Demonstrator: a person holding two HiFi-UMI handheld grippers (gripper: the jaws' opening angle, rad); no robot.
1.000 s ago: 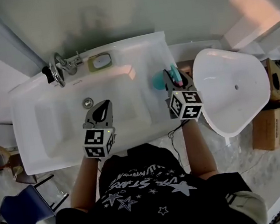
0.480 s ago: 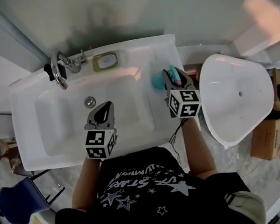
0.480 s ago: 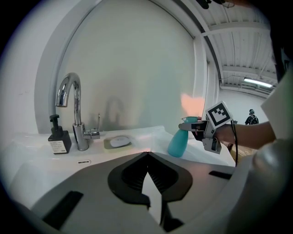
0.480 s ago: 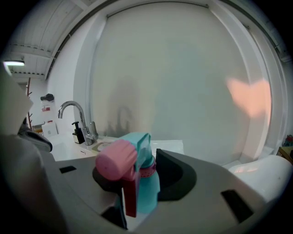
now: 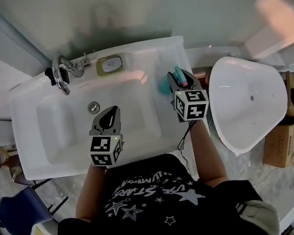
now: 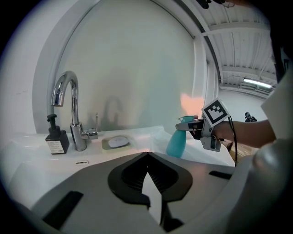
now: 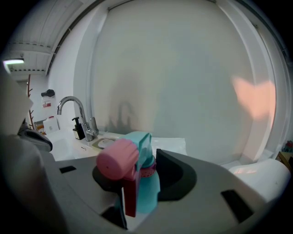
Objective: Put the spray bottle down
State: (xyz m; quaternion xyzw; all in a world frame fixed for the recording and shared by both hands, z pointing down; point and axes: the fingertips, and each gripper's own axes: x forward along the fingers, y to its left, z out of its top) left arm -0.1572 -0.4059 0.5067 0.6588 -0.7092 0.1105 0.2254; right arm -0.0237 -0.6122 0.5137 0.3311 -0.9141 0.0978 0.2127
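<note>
A teal spray bottle (image 5: 164, 86) with a pink trigger head stands upright at the right ledge of the white sink (image 5: 33, 96). My right gripper (image 5: 178, 78) is shut on the bottle's neck just under the head. In the right gripper view the bottle (image 7: 145, 185) fills the space between the jaws of the right gripper (image 7: 139, 176). From the left gripper view the bottle (image 6: 176, 143) has its base at the ledge; I cannot tell whether it rests there. My left gripper (image 5: 110, 113) hovers over the basin's near side, shut and holding nothing, as the left gripper (image 6: 147, 157) also shows in its own view.
A chrome faucet (image 5: 60, 71), a dark soap dispenser (image 6: 56, 138) and a soap dish (image 5: 110, 65) line the sink's back edge. A large white tub (image 5: 248, 96) stands right of the sink, cardboard boxes (image 5: 279, 135) beyond it. A blue chair (image 5: 19, 220) is at lower left.
My right gripper has moved the spray bottle a little down and toward the wall, at the sink's right ledge. The left gripper has hardly moved.
</note>
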